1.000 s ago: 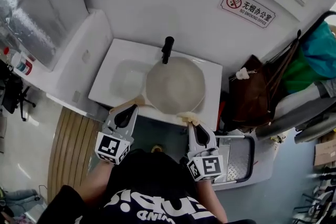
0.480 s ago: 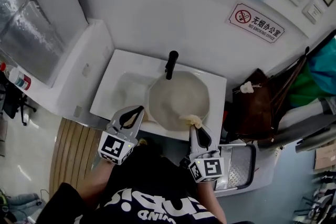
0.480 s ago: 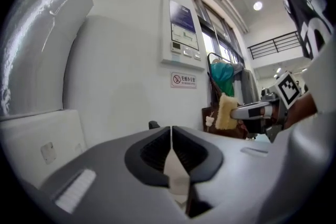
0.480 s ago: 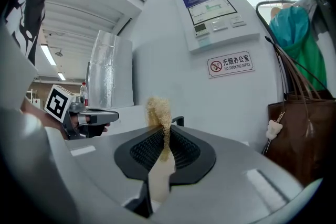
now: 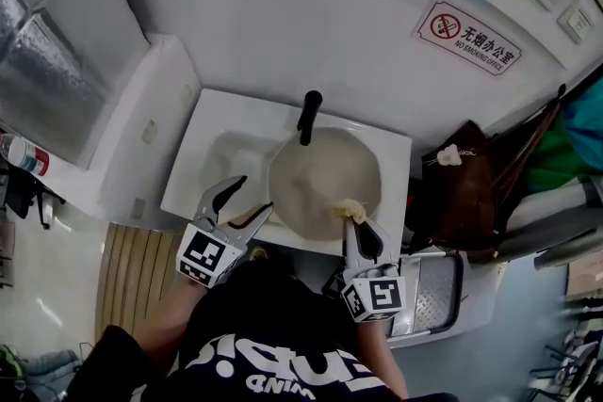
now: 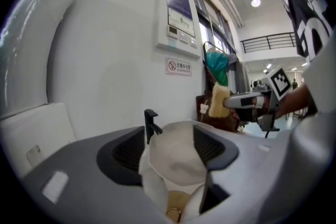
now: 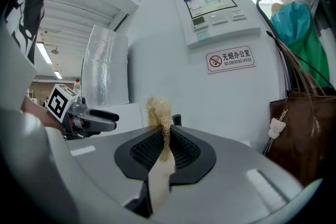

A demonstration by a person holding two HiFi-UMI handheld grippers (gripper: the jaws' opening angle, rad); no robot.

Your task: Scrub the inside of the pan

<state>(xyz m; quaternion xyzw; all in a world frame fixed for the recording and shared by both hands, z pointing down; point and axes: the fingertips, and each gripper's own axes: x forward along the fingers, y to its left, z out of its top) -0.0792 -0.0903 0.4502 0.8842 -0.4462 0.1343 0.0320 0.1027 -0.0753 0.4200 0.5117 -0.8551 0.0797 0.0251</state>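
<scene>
Only overhead, the whole pan [image 5: 325, 174]; right gripper view, pinched scrubber [image 7: 159, 110].

The head view looks steeply down from above the person onto the sink [image 5: 391, 155] and the pan [image 5: 325, 174], with the wall at the top. The left gripper view sits low and close behind its own jaws and faces almost level across the pan toward that wall. The right gripper view does the same from the other side. All 3 views share the faucet [image 5: 308, 113] and the no-smoking sign [image 5: 470, 38]. Each of the 2 gripper views catches the opposite tool at its edge: the right gripper [image 6: 227, 102] and the left gripper [image 7: 114, 119].
</scene>
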